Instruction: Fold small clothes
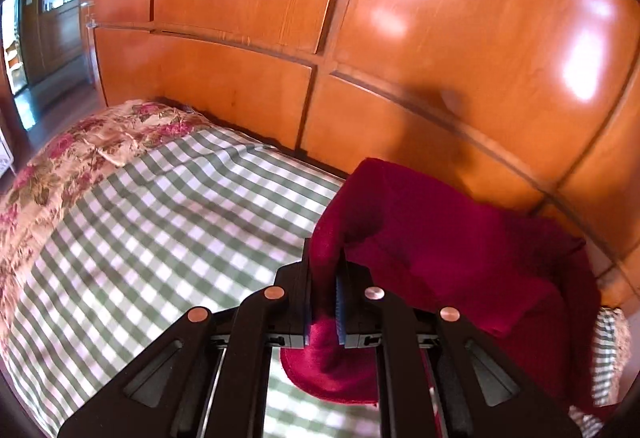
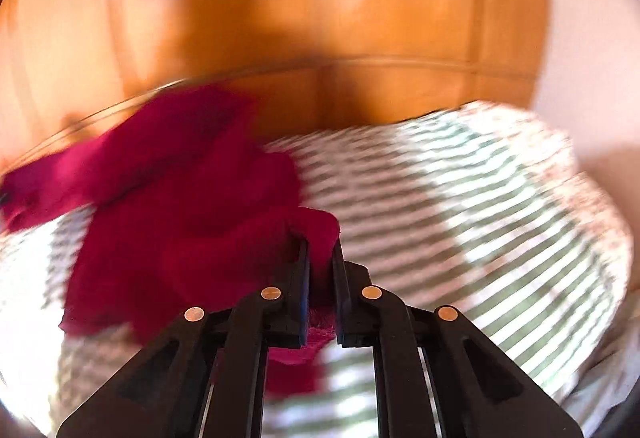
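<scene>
A dark red knit garment (image 1: 448, 258) hangs lifted above the bed. My left gripper (image 1: 325, 258) is shut on one edge of it; cloth passes between the fingers and droops below them. In the right wrist view the same red garment (image 2: 176, 205) stretches off to the left, blurred by motion. My right gripper (image 2: 320, 250) is shut on another edge of it, with a fold bunched over the fingertips. The part of the garment between the two grips sags.
The bed carries a green and white checked sheet (image 1: 160, 230), also in the right wrist view (image 2: 460, 197). A floral quilt (image 1: 80, 149) lies at its left end. Orange wooden wardrobe doors (image 1: 400, 37) stand close behind the bed. A doorway (image 1: 24, 37) opens far left.
</scene>
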Demonstrator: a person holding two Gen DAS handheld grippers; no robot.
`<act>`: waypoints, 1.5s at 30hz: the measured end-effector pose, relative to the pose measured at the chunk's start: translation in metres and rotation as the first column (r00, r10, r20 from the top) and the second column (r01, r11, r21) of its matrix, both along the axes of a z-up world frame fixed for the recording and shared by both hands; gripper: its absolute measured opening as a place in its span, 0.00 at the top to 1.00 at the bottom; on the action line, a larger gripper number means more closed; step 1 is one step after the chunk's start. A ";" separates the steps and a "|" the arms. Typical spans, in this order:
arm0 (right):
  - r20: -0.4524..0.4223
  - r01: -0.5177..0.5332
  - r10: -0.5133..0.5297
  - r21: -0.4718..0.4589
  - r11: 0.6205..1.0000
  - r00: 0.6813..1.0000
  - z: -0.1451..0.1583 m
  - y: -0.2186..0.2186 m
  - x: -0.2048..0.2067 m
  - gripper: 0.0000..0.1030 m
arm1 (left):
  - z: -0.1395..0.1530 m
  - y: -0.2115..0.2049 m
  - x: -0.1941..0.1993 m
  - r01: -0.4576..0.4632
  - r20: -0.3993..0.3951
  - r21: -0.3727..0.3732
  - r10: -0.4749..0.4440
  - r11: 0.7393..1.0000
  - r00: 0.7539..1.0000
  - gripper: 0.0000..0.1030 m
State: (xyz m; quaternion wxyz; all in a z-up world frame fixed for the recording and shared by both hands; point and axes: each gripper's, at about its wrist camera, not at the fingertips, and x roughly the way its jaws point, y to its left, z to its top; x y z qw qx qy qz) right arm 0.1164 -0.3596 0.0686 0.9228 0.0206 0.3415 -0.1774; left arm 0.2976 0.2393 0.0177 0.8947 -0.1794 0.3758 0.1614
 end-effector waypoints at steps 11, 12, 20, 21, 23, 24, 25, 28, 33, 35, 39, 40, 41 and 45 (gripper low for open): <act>-0.087 0.307 -0.313 -0.073 0.949 0.946 -0.022 -0.123 0.099 0.44 | -0.017 -0.021 -0.001 0.001 -0.023 0.047 0.000 0.999 1.000 0.36; -0.069 0.308 -0.313 -0.070 0.949 0.947 -0.024 -0.119 0.094 0.30 | -0.020 -0.024 -0.009 0.023 -0.021 0.022 -0.023 0.999 1.000 0.36; -0.143 0.027 0.011 0.262 0.965 0.990 -0.067 -0.052 0.028 0.30 | -0.074 -0.089 -0.088 0.329 -0.027 -0.289 -0.351 0.899 0.936 0.36; -0.158 -0.002 0.053 0.307 0.952 0.986 -0.075 -0.042 0.021 0.30 | -0.080 -0.097 -0.094 0.349 -0.027 -0.326 -0.377 0.879 0.926 0.36; -0.190 -0.052 0.144 0.422 0.905 0.971 -0.096 -0.022 0.005 0.30 | -0.091 -0.112 -0.103 0.380 -0.024 -0.377 -0.420 0.844 0.907 0.36; -0.199 -0.065 0.175 0.463 0.884 0.964 -0.104 -0.014 -0.001 0.30 | -0.096 -0.122 -0.108 0.400 -0.024 -0.392 -0.443 0.829 0.896 0.36; -0.203 -0.074 0.194 0.483 0.873 0.960 -0.109 -0.005 -0.004 0.30 | -0.100 -0.129 -0.111 0.409 -0.025 -0.402 -0.457 0.819 0.889 0.37; -0.216 -0.107 0.242 0.495 0.862 0.946 -0.123 0.019 -0.010 0.40 | -0.114 -0.150 -0.112 0.429 -0.048 -0.451 -0.502 0.783 0.864 0.69; -0.208 -0.177 0.285 0.422 0.889 0.936 -0.111 0.042 -0.006 0.90 | -0.103 -0.167 -0.120 0.479 -0.048 -0.388 -0.536 0.787 0.843 0.92; -0.178 -0.209 0.294 0.381 0.901 0.939 -0.094 0.047 -0.008 0.91 | -0.088 -0.158 -0.127 0.484 -0.011 -0.370 -0.524 0.793 0.852 0.93; -0.084 -0.281 0.320 0.307 0.909 0.944 -0.044 0.048 -0.028 0.92 | -0.057 -0.135 -0.150 0.507 0.043 -0.359 -0.529 0.784 0.848 0.94; -0.070 -0.296 0.329 0.293 0.909 0.942 -0.035 0.046 -0.035 0.92 | -0.049 -0.130 -0.158 0.517 0.055 -0.360 -0.535 0.777 0.843 0.94; -0.056 -0.315 0.342 0.273 0.909 0.938 -0.023 0.046 -0.045 0.92 | -0.041 -0.124 -0.168 0.527 0.066 -0.358 -0.542 0.771 0.838 0.94; -0.058 -0.349 0.372 0.237 0.907 0.927 -0.008 0.043 -0.082 0.92 | -0.028 -0.116 -0.212 0.546 0.085 -0.379 -0.559 0.748 0.825 0.94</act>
